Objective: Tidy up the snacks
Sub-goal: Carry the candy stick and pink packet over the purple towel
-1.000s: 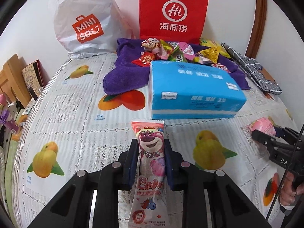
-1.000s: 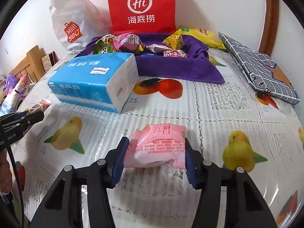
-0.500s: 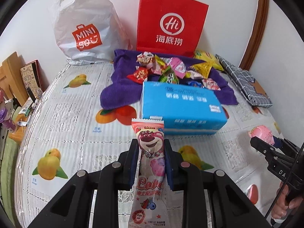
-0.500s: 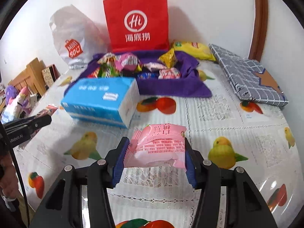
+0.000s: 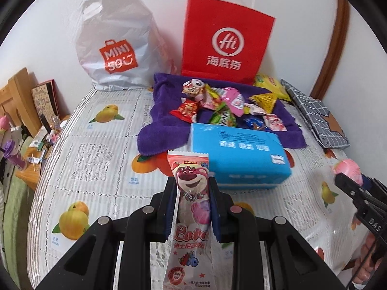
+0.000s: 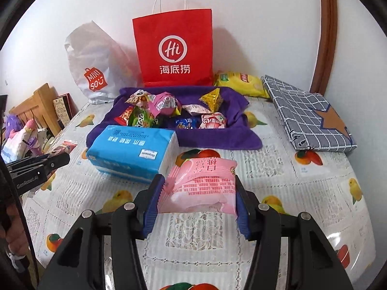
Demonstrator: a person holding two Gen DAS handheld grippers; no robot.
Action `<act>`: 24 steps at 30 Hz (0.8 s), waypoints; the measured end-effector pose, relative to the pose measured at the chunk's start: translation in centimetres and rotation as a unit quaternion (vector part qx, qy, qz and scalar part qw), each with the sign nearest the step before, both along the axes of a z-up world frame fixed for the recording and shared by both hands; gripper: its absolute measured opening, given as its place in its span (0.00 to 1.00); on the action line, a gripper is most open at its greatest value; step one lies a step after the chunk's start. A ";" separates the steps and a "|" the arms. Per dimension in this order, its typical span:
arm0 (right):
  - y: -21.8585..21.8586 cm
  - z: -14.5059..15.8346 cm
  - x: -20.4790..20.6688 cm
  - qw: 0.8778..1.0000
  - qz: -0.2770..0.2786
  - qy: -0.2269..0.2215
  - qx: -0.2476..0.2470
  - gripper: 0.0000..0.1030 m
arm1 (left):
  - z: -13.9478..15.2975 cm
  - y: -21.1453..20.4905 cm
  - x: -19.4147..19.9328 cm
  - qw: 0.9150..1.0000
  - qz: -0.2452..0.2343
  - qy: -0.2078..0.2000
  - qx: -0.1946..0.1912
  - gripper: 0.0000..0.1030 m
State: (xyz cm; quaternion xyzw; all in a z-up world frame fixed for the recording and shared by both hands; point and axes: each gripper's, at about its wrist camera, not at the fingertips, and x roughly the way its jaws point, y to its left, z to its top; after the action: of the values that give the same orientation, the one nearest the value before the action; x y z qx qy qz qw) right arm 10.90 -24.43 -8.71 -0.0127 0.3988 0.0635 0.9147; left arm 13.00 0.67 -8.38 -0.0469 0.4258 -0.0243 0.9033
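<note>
Currently a tall pink bear-printed snack packet (image 5: 192, 193) is pinched narrowly by the left gripper (image 5: 192, 207), and a soft pink pillow-shaped snack pouch (image 6: 202, 186) is clamped widely by the right gripper (image 6: 198, 203), both above the fruit-printed tablecloth (image 6: 278, 183). Slippage of the glossy film could be caused by loosened pressure; the blue tissue pack (image 6: 133, 152) could be knocked on approach.

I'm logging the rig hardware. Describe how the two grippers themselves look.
Both the left gripper and right gripper are matte black plastic with cut-out linkages, silver pivot bolts and ribbed blue pads on the fingers. White lettering marks each body's side, and a thin black cable hangs by each hand.
</note>
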 end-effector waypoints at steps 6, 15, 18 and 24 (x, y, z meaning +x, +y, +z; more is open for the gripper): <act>-0.7 -1.1 2.7 1.000 -0.004 0.012 0.005 0.52 | -2.0 1.5 3.5 1.000 0.017 0.024 -0.001 0.24; -1.6 -2.4 6.6 1.000 -0.014 0.027 0.008 0.52 | -5.1 1.6 7.7 0.998 0.005 0.056 0.003 0.24; -1.8 -2.6 7.4 0.999 -0.016 0.030 0.010 0.52 | -5.1 0.7 7.9 0.999 0.001 0.050 0.015 0.24; -2.3 -3.1 8.0 0.999 -0.017 0.036 0.011 0.52 | -5.1 -1.4 8.4 0.998 -0.016 0.054 0.009 0.24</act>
State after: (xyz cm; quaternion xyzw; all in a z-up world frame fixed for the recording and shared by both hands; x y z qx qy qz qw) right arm 18.93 -26.72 -11.79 0.0070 0.4310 0.0527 0.9008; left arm 21.37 -0.69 -13.44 -0.0331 0.4752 -0.0326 0.8786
